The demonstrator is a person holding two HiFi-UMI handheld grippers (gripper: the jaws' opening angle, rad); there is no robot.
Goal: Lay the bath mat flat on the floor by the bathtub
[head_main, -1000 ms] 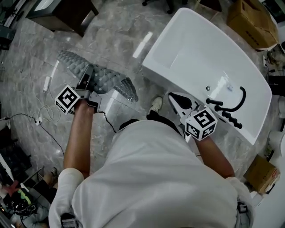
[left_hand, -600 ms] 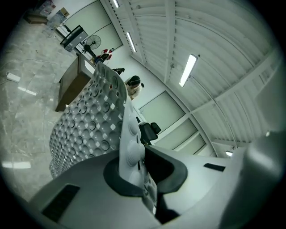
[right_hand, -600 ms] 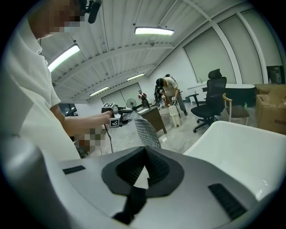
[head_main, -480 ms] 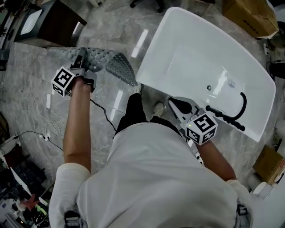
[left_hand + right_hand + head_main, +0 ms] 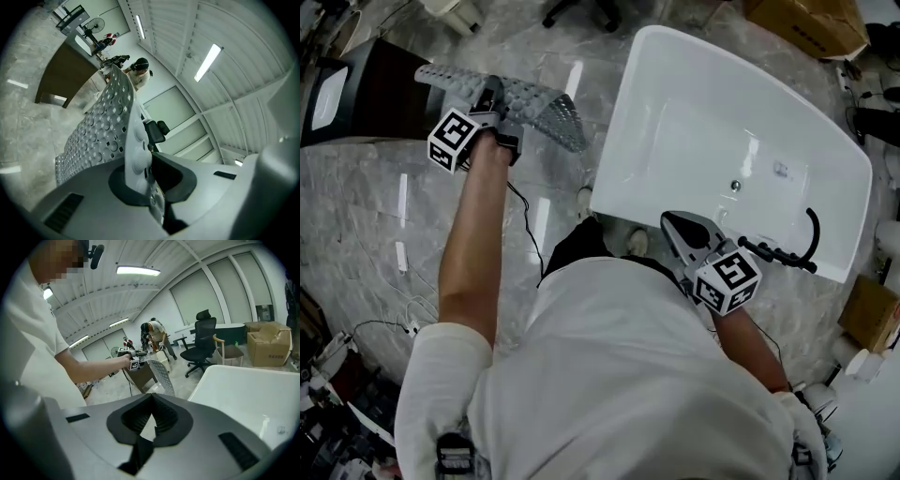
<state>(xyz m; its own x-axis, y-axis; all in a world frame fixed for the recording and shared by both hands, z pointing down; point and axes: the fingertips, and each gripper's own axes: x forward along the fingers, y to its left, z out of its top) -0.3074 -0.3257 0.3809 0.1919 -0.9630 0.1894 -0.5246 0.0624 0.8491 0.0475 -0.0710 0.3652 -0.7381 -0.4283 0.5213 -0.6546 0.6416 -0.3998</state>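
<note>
Dark cabinet (image 5: 384, 94) at far left on the grey marble floor (image 5: 366, 206). Left gripper (image 5: 493, 91) held out at arm's length just beside it, jaws clamped tight on one edge of the mat (image 5: 539, 112). In the left gripper view the studded sheet runs straight out of the pinch. Mat: grey, perforated, up in the air, hanging from the grip between cabinet and tub (image 5: 722, 122), free end near the tub's left corner, not lying on the floor. Tub white, black hose (image 5: 811, 230) at its right end. Right gripper (image 5: 675, 223) over the tub's near rim, jaws together, nothing between them. Cardboard box (image 5: 806, 23) beyond the tub, top right
</note>
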